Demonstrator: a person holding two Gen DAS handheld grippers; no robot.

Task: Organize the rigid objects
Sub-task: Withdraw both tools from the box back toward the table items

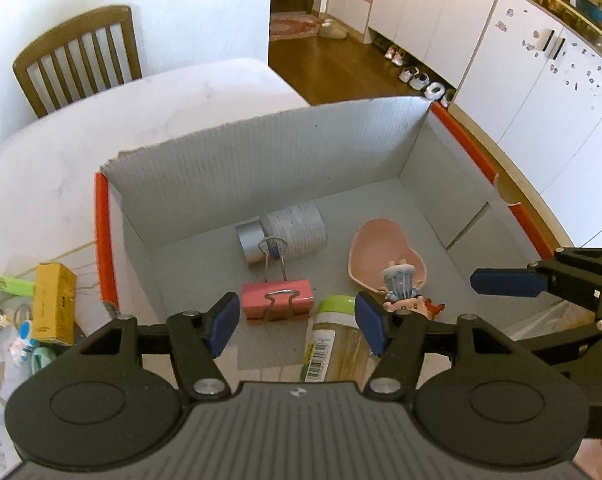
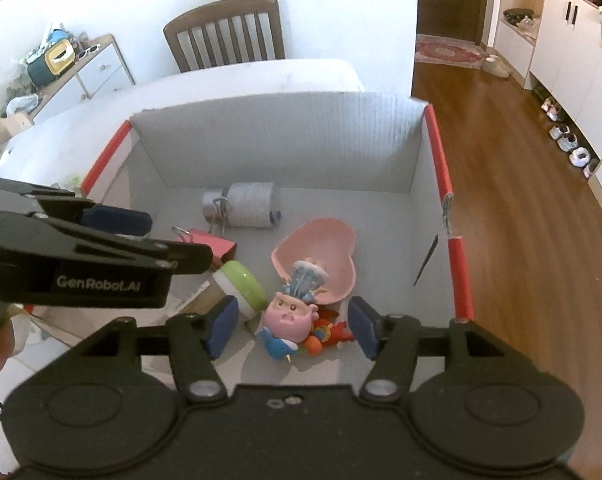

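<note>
A white box with red-edged walls (image 1: 103, 232) (image 2: 441, 168) holds a pink binder clip (image 1: 277, 299) (image 2: 215, 244), a white roll (image 1: 297, 229) (image 2: 251, 204) with grey tape (image 1: 251, 242), a pink heart dish (image 1: 385, 254) (image 2: 321, 256), a green-lidded jar (image 1: 335, 340) (image 2: 239, 284) and a pink toy figure (image 2: 289, 314) (image 1: 405, 296). My left gripper (image 1: 297, 326) is open and empty above the clip and jar. My right gripper (image 2: 293, 326) is open and empty above the toy.
On the table left of the box lie a yellow carton (image 1: 55, 302) and small toys (image 1: 21, 340). A wooden chair (image 1: 79, 58) (image 2: 225, 32) stands behind the white table (image 1: 161, 112). White cabinets (image 1: 521, 68) and wood floor (image 2: 501, 160) lie to the right.
</note>
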